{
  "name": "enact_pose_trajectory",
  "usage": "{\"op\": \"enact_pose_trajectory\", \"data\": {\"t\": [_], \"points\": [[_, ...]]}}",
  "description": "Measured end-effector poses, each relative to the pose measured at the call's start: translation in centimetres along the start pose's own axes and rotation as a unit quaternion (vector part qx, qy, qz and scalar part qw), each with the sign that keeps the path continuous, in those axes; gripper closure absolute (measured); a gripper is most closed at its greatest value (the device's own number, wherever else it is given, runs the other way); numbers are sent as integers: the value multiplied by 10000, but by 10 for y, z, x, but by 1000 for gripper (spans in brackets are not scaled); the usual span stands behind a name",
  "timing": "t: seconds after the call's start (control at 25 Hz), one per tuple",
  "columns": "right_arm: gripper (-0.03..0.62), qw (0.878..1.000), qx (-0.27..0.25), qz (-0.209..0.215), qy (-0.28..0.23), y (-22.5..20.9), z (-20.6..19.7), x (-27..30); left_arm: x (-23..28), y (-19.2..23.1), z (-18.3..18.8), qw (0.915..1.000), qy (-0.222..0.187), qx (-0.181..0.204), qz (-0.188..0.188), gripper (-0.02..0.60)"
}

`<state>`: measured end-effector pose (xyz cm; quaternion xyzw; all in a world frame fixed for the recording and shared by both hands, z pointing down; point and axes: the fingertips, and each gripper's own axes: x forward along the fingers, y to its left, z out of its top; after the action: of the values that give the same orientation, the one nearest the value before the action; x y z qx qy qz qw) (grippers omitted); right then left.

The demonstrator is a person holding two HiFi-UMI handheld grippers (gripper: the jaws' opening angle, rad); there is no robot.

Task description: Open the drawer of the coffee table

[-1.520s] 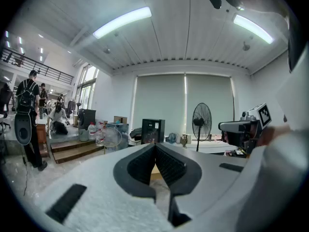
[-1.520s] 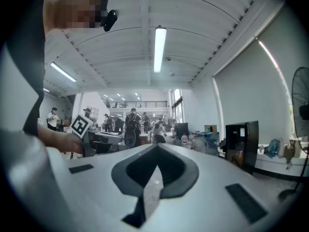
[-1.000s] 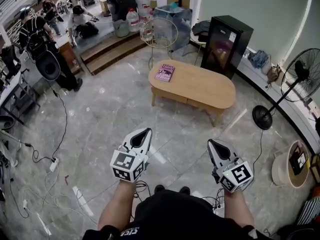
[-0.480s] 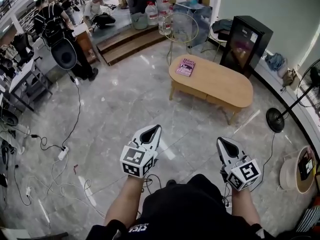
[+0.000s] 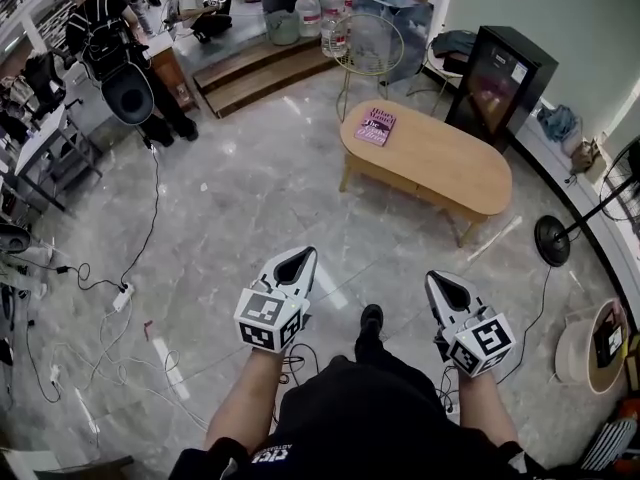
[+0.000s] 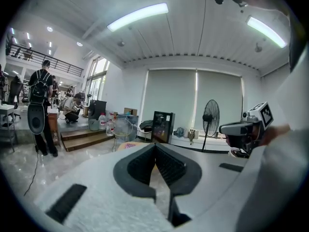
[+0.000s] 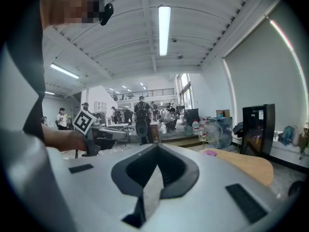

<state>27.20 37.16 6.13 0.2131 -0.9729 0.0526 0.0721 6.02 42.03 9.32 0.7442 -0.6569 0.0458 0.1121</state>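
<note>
The oval wooden coffee table [image 5: 440,158] stands ahead and to the right on the marble floor, with a purple book [image 5: 375,126] at its left end. Its front apron [image 5: 400,182] faces me; no drawer front stands out from it. My left gripper [image 5: 304,256] and right gripper [image 5: 434,278] are held side by side in front of my body, well short of the table, both shut and empty. In the right gripper view the table top [image 7: 251,166] shows to the right of the jaws. In the left gripper view only a sliver of the table [image 6: 126,146] peeks over the jaws.
A black mini fridge [image 5: 500,78] and a wire chair [image 5: 366,43] stand behind the table. A floor fan base [image 5: 552,238] is at the right. Cables [image 5: 110,308] trail over the floor at left, where several people stand. My foot [image 5: 371,318] is forward between the grippers.
I have stepped toward the table, which now lies nearer and more centred. Both grippers have come forward with me and stayed shut. A foot has swung forward between them.
</note>
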Motion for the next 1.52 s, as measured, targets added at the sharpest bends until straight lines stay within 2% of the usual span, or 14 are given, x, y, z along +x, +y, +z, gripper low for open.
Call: {"op": "enact_pose_trajectory", "data": {"t": [0.2,0.4,0.6,0.72,1.0,1.24,1.52], "points": [[589,9997,245,58,-4,-38,-5,32,42,12,8,9999,113,76,30,577],[589,9992,379,67,-62,-91,0,65,99,24,13,9995,307,-49,8,577],[589,9989,443,-70,-157,-154,10,93,158,26,30,9994,296,57,-156,577],[589,9985,494,-102,-214,-182,18,109,184,40,39,9994,321,80,-87,577],[589,9985,512,200,-71,-217,17,137,225,60,43,9988,444,-87,171,577],[589,9981,514,338,-84,-236,24,154,246,49,49,9988,479,17,95,577],[589,9984,488,296,-61,-243,29,173,265,66,54,9991,430,-36,-30,577]]}}
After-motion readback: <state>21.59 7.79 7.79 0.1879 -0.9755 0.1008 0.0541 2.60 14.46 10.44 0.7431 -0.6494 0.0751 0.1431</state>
